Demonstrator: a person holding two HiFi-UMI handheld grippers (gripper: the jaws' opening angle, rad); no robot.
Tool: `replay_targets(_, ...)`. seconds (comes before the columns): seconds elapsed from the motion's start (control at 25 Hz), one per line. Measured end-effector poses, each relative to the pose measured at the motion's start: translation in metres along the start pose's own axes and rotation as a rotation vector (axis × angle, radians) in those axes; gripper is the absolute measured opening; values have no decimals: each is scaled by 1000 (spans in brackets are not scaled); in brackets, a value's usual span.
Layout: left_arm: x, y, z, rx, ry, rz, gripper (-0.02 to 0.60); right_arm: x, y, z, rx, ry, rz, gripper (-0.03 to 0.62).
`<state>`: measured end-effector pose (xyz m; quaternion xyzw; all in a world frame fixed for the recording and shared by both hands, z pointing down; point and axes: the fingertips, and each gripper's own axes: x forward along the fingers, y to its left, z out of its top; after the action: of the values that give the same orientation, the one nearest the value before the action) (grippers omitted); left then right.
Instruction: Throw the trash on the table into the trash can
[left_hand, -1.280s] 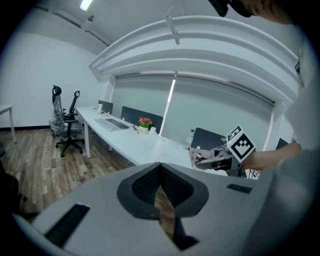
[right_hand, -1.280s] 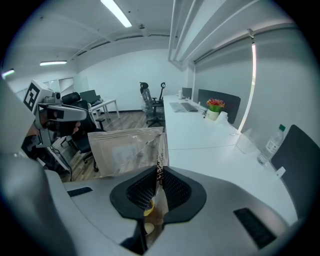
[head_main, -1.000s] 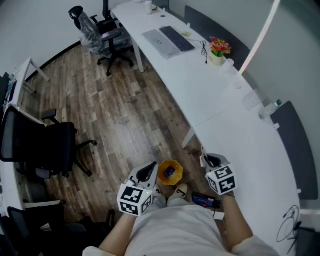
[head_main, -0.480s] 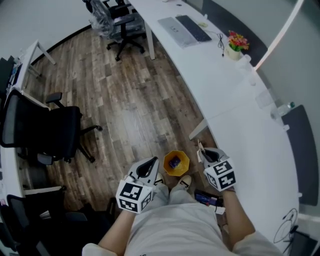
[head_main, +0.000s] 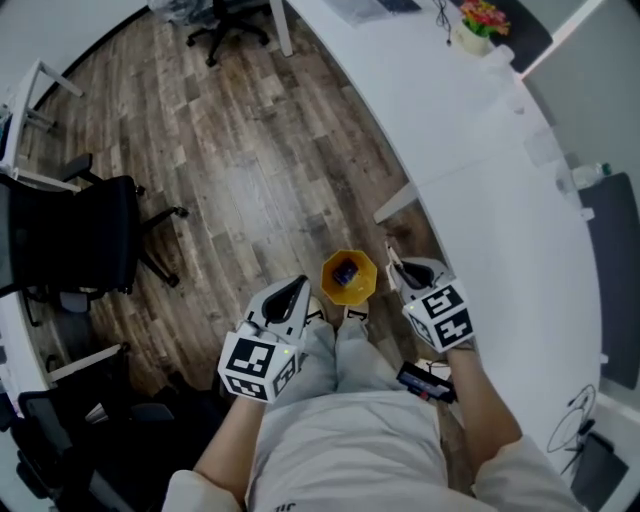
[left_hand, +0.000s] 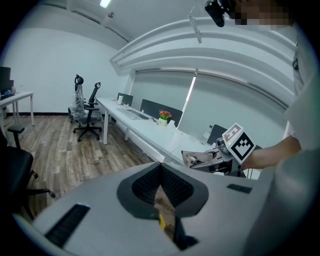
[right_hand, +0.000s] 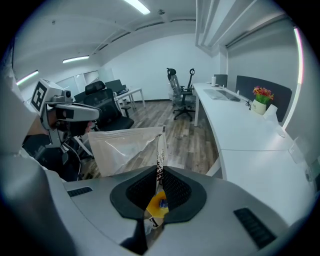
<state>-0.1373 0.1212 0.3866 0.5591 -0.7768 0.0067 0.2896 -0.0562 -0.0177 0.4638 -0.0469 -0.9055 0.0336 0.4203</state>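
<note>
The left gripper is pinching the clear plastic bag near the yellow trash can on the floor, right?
Wrong gripper: the right gripper is pinching the clear plastic bag near the yellow trash can on the floor. The right gripper view shows its jaws closed on the bag.

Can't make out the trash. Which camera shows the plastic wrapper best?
The right gripper view: the wrapper spreads wide, pinched in the right claw. The left gripper view shows it small; the head view, just an edge.

head view: steeply down from above | gripper views: close along jaws | shared: trash can (head_main: 364, 286), desk (head_main: 480, 170)
</note>
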Motion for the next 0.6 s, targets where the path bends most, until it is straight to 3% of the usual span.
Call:
replay_targets(0.24,23,7,-26,-22,43,-7,2,29,-5,-30,2,70,32,49)
replay_targets(0.6,63,32,-94,-69,120,-4,2,87,11,-88,6,152,111,49)
